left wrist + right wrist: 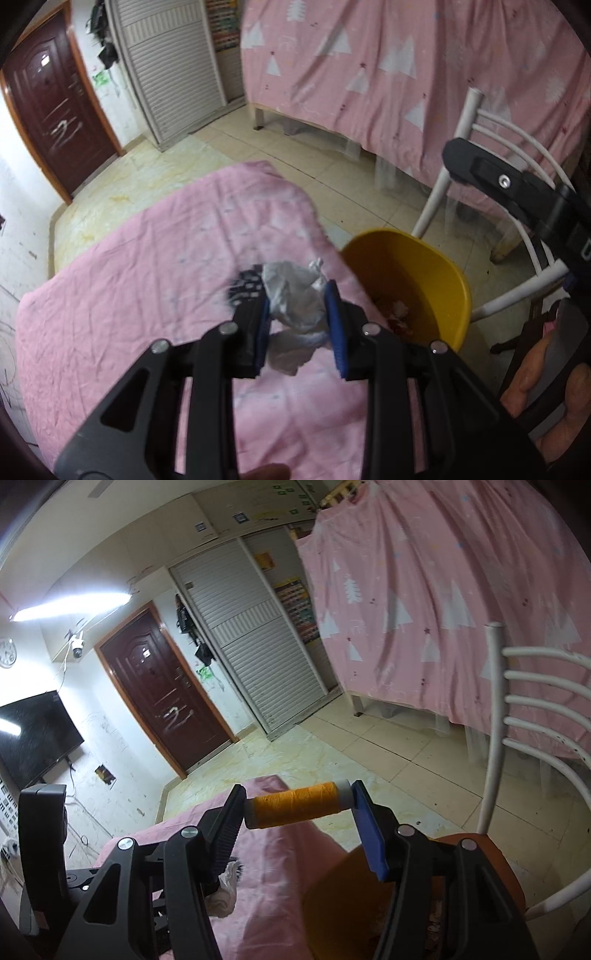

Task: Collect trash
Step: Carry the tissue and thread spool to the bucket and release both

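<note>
My left gripper (297, 302) is shut on a crumpled white plastic wrapper (295, 301), held over the pink-sheeted surface (147, 277) just left of the yellow bin (436, 269). The bin stands on the floor with some scraps at its bottom. My right gripper (299, 806) is shut on a spool of orange thread (295, 805), clamped end to end between its fingers. The yellow bin (340, 897) lies below it in the right wrist view, partly hidden. The right gripper (517, 192) also shows at the right of the left wrist view, and the left gripper (40, 849) at the lower left of the right wrist view.
A white metal chair (495, 731) stands right of the bin. A pink sheet with white trees (406, 66) hangs over a frame behind. A louvred wardrobe (251, 638), a dark red door (162, 686) and a wall television (33, 734) lie further off. A hand (554, 387) shows at the right edge.
</note>
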